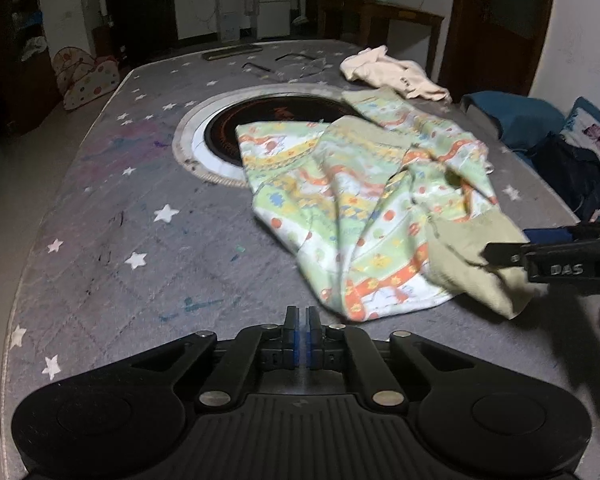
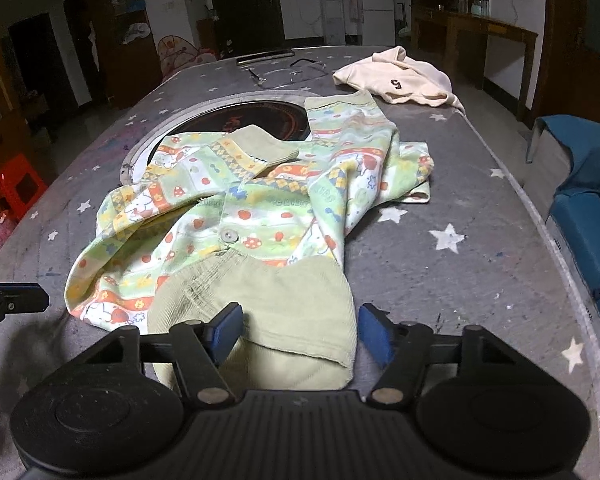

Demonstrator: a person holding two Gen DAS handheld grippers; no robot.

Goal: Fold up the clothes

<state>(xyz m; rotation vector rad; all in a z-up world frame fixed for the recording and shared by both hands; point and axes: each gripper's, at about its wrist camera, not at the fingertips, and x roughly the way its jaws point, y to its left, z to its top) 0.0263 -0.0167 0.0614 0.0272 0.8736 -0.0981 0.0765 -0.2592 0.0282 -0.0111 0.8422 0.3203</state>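
A crumpled green, orange-patterned child's garment (image 2: 236, 216) lies on the grey star-printed table cover (image 2: 460, 280). The right gripper (image 2: 300, 334) is spread wide around its plain green ribbed hem (image 2: 284, 304) (not clenched). The left gripper (image 1: 301, 336), pads together, holds nothing.

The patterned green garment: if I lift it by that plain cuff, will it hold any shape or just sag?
Probably sag. The patterned green garment lies in soft folds, so it looks thin and floppy. The plain cuff sits between the open right gripper, so a pinch there would likely trail the rest across the starred table cover. It looks light.
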